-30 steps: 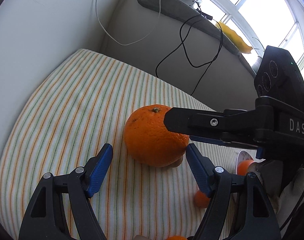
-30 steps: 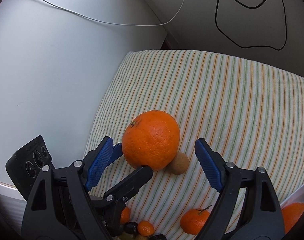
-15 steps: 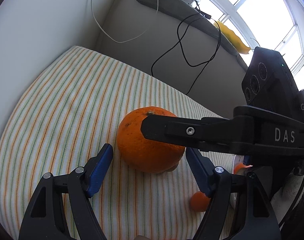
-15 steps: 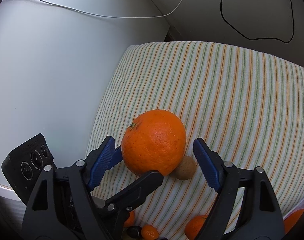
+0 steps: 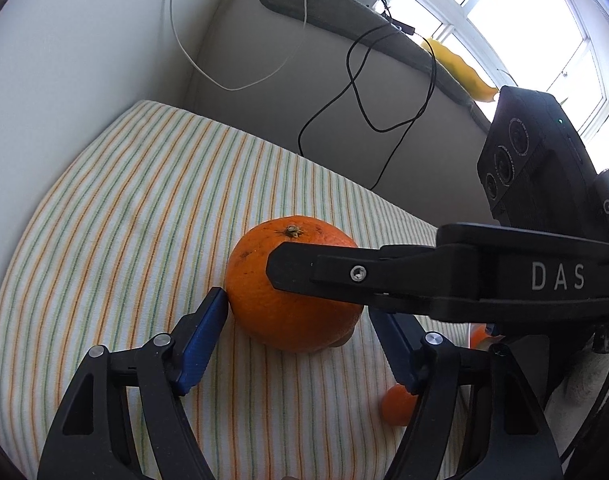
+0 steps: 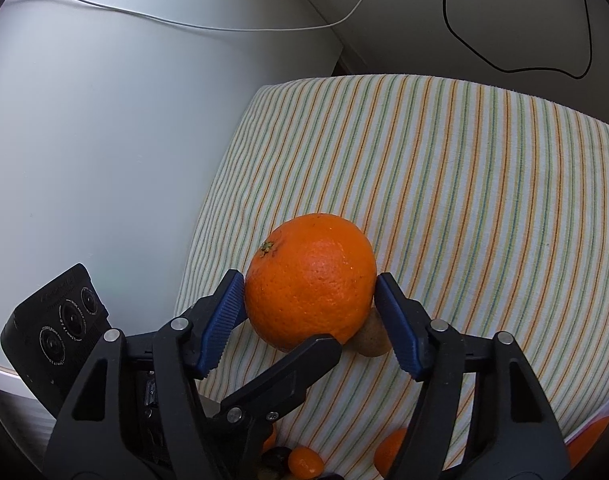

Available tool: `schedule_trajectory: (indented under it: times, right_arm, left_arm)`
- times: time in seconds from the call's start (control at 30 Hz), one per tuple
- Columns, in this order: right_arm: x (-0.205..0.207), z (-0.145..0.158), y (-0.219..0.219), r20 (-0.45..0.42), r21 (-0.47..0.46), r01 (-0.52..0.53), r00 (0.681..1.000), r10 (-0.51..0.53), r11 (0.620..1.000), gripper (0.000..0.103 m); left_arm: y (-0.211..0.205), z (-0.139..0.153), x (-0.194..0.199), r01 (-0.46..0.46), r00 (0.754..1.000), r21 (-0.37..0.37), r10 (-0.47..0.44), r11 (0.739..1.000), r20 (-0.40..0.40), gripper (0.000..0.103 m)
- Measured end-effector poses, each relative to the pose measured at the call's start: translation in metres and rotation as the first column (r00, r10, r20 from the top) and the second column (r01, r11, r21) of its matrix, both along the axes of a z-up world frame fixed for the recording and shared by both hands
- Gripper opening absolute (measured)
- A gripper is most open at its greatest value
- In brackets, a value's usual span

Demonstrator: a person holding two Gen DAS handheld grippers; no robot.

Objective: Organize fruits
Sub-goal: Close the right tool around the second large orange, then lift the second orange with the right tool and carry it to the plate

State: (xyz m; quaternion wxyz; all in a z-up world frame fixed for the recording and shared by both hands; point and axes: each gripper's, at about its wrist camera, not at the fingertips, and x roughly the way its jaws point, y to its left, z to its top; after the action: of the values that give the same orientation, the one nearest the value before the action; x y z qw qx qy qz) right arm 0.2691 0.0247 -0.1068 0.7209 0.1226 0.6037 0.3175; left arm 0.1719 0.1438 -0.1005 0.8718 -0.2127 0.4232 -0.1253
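1. The large round orange [image 6: 310, 280] rests on the cream cloth with thin orange and green stripes [image 6: 484, 184], stem end turned up and to the left in the right wrist view.
2. The right gripper [image 6: 310, 294] has black arms and ribbed blue pads. Its jaws have just been closing, with the orange between them. Both blue pads now lie against the sides of the fruit, pinching it.
3. The left gripper [image 5: 300, 320] approaches the same orange [image 5: 260, 300] from another side. Its jaws have also just been closing around the fruit. The left blue pad [image 5: 204, 336] touches the peel at its tip; the other pad is largely hidden behind the right gripper's black arm, so a full pinch cannot be confirmed.
4. In the left wrist view, the right gripper's black arm, marked "DAS" [image 5: 556, 276], crosses in front of the orange.
5. A small brown rounded fruit [image 6: 370, 338] sits on the cloth, touching the lower right of the orange.
6. Several smaller orange fruits [image 6: 304, 460] lie near the bottom edge of the right wrist view; one dark fruit [image 6: 274, 458] lies just beside them.
7. A white cable [image 6: 184, 24] and a black cable [image 6: 516, 68] hang against the pale wall behind the cloth.
8. A yellow object [image 5: 460, 68] lies on the window ledge.
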Motion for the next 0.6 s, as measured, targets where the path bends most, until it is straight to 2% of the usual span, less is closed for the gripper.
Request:
schedule_trajectory:
  times: [0.37, 0.6]
  right_arm:
    - [-0.010, 0.007, -0.003, 0.012, 0.004, -0.011, 1.000, 0.011, 1.000, 0.070]
    - [-0.019, 0.022, -0.013, 0.035, 0.014, -0.010, 0.999, 0.010, 1.000, 0.070]
  left_arm:
    - [-0.001, 0.006, -0.011, -0.013, 1.000, 0.034, 0.012, 0.999, 0.028, 0.071]
    - [-0.009, 0.020, -0.017, -0.011, 0.999, 0.046, 0.009, 0.999, 0.053, 0.071]
